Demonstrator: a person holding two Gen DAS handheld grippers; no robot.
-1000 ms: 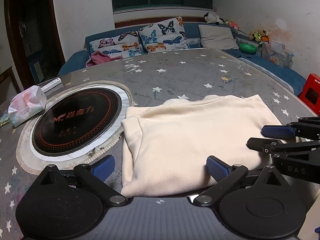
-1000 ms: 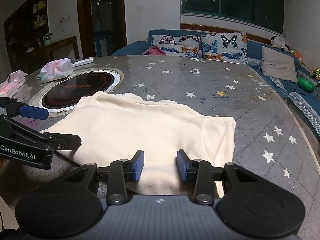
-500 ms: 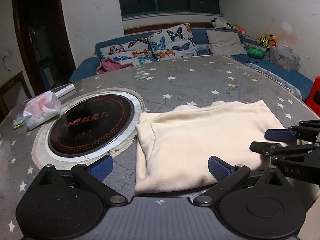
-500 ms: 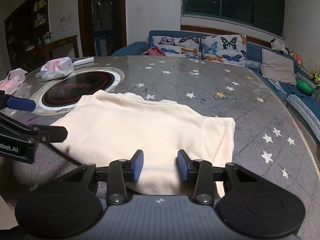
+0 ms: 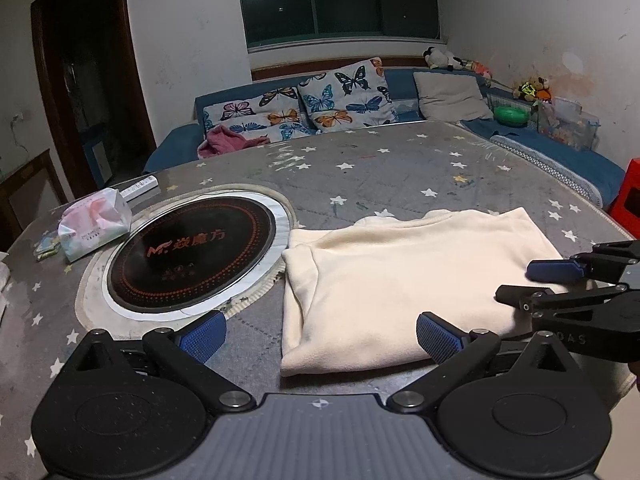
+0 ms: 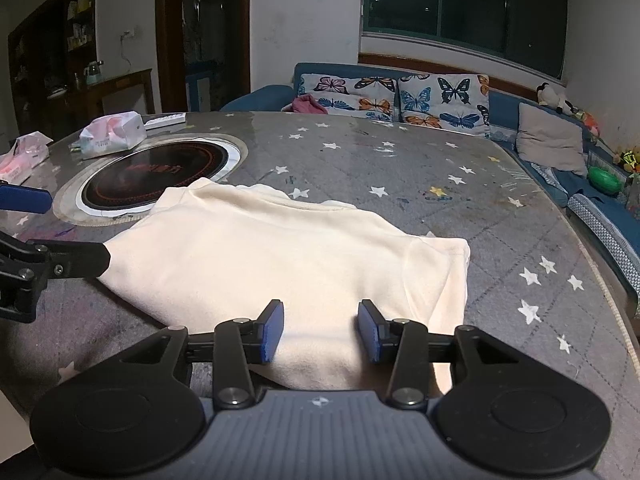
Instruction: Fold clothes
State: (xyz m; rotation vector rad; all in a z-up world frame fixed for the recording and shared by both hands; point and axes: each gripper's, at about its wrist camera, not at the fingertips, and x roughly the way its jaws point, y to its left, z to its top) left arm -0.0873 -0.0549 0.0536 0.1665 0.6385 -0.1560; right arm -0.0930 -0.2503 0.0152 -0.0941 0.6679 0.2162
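A cream garment (image 5: 404, 276) lies folded into a rough rectangle on the grey star-patterned table (image 5: 380, 176); it also shows in the right wrist view (image 6: 288, 256). My left gripper (image 5: 320, 332) is open wide and empty, raised above the garment's near left corner. My right gripper (image 6: 320, 330) is open and empty, its blue pads just over the garment's near edge. The right gripper shows at the right of the left wrist view (image 5: 536, 280), over the garment's right edge. The left gripper shows at the left of the right wrist view (image 6: 60, 228).
A round black induction hob (image 5: 192, 256) is set into the table left of the garment. A tissue pack (image 5: 94, 224) and a white remote (image 5: 140, 188) lie beyond it. A blue sofa with butterfly cushions (image 5: 344, 100) runs behind the table. A red box (image 5: 628, 200) stands at the far right.
My left gripper has pulled back and risen away from the garment, so the table looks farther off. My right gripper has barely moved. The garment lies still.
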